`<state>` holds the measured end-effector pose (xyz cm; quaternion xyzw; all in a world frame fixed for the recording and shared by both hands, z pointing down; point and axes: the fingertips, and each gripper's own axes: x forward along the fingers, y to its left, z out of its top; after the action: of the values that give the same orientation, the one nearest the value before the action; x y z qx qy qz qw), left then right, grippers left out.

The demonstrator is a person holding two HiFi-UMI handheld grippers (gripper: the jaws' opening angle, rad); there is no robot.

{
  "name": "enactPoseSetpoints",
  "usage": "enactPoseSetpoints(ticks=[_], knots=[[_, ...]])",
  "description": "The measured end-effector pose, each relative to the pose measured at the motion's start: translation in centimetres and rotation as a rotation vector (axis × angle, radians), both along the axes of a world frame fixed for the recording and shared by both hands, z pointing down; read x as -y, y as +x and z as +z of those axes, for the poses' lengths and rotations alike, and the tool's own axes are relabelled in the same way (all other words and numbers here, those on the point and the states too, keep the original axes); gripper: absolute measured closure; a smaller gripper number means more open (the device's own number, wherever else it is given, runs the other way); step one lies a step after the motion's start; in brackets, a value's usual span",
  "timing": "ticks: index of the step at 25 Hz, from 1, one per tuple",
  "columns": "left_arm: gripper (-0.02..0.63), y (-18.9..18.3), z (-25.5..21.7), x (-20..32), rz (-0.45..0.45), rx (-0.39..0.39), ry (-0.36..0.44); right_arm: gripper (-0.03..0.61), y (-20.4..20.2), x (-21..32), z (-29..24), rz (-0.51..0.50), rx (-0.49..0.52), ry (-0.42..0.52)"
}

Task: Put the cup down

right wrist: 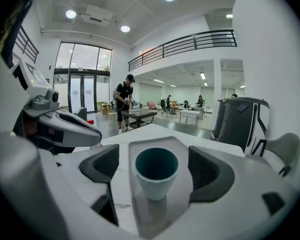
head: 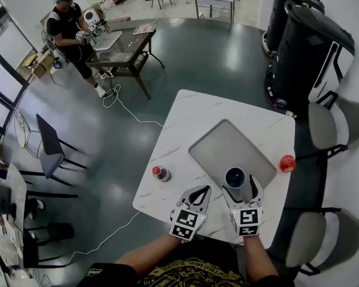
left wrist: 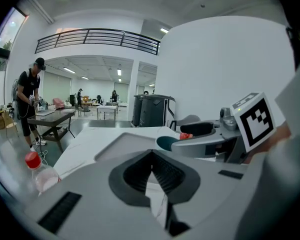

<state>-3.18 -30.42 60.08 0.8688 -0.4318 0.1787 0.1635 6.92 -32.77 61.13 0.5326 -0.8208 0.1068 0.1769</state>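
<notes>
Gaping wide, the right gripper (right wrist: 155, 170) is straddling the cup (right wrist: 156, 171) without gripping it: in the right gripper view a clear gap is showing between each dark ribbed pad and the cup's wall. The cup, pale outside and dark teal inside, is standing upright on the grey tray (right wrist: 140, 145), which is lying on the white marbled table (head: 185, 118). The left gripper (left wrist: 151, 154) is keeping its jaws pressed together with nothing between them.

Little writing is showing. Each gripper's cube is carrying black-and-white square markers, and a yellow print on the person's dark shirt at the bottom of the head view is running off the frame and is too small to read. A small bottle with a red cap (head: 161, 173) is sitting on the table to the left of the left gripper, its label too blurred to make out. A red round thing (head: 288, 163) is lying at the table's right edge; what it is cannot be told.

From the head view the cup's lower part is disappearing behind the right gripper, and in the left gripper view only its rim is peeking over that gripper's jaw. Both hands are hiding under the cubes. Two forearms are reaching in from the bottom edge, with the grippers lying side by side over the table's near edge and pointing forward and slightly down.
</notes>
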Motion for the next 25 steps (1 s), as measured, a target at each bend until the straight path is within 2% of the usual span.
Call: enactPoseSetpoints(ticks=[10,20,25], knots=[[0.603,-2.6,-2.3,-3.9,0.001,-0.024,0.027,0.151,-2.3,-4.5,-4.2,0.014,0.049,0.056],[0.603,-4.4,-4.7,-7.4,0.011,-0.057,0.056,0.400,-5.0,-9.4,-5.7,0.015,0.069,0.053],[0.603,-6.4,-4.5,-9.6,-0.006,-0.063,0.040,0.478,-6.5,-11.9,-6.2,0.026,0.058,0.055]])
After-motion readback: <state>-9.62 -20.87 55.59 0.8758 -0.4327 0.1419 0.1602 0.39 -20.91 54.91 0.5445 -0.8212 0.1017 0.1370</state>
